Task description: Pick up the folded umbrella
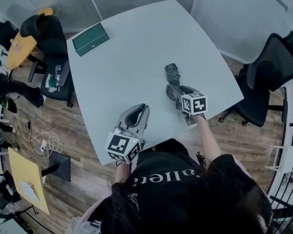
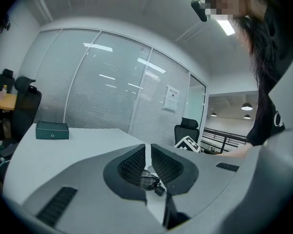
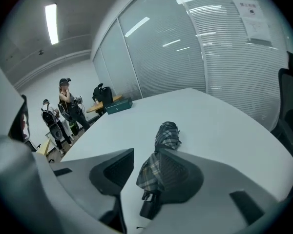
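Observation:
The folded umbrella [image 1: 173, 73] is dark plaid with a black handle and lies on the white table [image 1: 127, 67], right of the middle. My right gripper [image 1: 174, 92] is down at the umbrella's near end. In the right gripper view the umbrella [image 3: 166, 135] lies between the spread jaws of that gripper [image 3: 144, 156]. It rests against the right jaw, and a gap shows beside the left one. My left gripper [image 1: 139, 109] hovers over the table's near edge, jaws together and empty. Through the slit of the left gripper [image 2: 147, 150] the umbrella [image 2: 150, 181] shows farther off.
A green box [image 1: 90, 38] lies at the table's far left corner. Black office chairs stand to the right [image 1: 271, 67] and left [image 1: 49, 38] of the table. In the right gripper view, people [image 3: 68, 106] stand far off beyond the table.

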Tool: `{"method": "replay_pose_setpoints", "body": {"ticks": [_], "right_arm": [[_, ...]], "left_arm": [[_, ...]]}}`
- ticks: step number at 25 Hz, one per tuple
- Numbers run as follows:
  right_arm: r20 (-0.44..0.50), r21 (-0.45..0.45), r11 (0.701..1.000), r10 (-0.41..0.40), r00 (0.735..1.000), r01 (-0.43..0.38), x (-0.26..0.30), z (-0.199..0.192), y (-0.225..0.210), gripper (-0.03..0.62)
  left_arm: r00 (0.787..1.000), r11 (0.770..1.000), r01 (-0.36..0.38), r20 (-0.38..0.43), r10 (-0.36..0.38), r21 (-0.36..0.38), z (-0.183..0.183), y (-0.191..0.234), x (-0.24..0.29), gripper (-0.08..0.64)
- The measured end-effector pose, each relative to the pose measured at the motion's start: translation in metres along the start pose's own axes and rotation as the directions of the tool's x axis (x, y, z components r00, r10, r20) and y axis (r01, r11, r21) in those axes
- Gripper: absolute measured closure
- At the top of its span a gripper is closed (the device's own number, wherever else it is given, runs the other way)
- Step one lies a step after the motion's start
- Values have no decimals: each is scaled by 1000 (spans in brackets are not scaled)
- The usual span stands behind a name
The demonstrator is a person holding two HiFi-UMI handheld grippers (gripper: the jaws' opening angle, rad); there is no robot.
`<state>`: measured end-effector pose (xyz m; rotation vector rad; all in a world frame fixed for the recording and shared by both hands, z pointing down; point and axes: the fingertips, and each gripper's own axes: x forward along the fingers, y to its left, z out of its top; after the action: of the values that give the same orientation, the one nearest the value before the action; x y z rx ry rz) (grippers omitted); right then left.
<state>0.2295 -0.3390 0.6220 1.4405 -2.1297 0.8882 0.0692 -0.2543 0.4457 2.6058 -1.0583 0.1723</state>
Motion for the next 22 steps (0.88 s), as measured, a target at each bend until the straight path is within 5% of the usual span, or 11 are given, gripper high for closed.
{"method": "replay_pose_setpoints", "body": {"ticks": [9, 15, 22], "right_arm": [[-143, -31, 999, -15, 990, 10, 61, -13, -29, 302], [-240, -19, 1000, -16, 971, 11, 88, -31, -34, 291], [-192, -31, 994, -109, 975, 105, 96, -41, -35, 291]], "left_arm": [[990, 990, -138, 19, 138, -12, 0, 8, -16, 509], [981, 981, -192, 12, 192, -25, -4, 6, -27, 509], [974, 974, -225, 4, 225, -22, -7, 8, -38, 509]]}}
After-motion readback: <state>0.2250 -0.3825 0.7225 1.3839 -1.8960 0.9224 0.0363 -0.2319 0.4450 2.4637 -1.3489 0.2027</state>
